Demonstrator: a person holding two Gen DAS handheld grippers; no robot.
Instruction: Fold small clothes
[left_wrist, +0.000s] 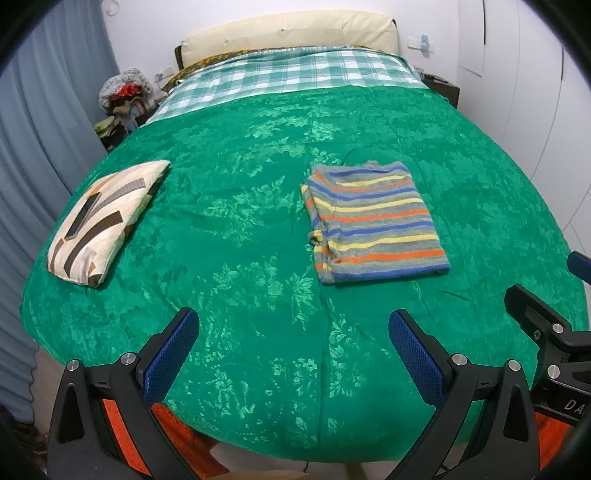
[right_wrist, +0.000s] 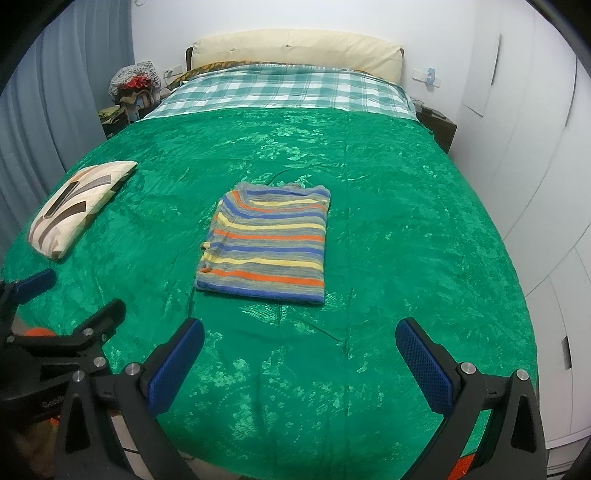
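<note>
**Folded striped shirt on a green bed, both claws empty**

A bed (right_wrist: 406, 229) with a green floral bedspread fills the room ahead of you; a checked sheet (right_wrist: 280, 92) and a cream headboard (right_wrist: 295, 46) lie at its far end. The striped shirt (right_wrist: 266, 243) lies folded into a neat rectangle near the middle of the bedspread. A patterned cream pillow (left_wrist: 103, 221) rests well apart, towards the left edge. Your left claw (left_wrist: 293, 354) and right claw (right_wrist: 299, 363) both hover over the near edge, spread wide and holding nothing.
</note>
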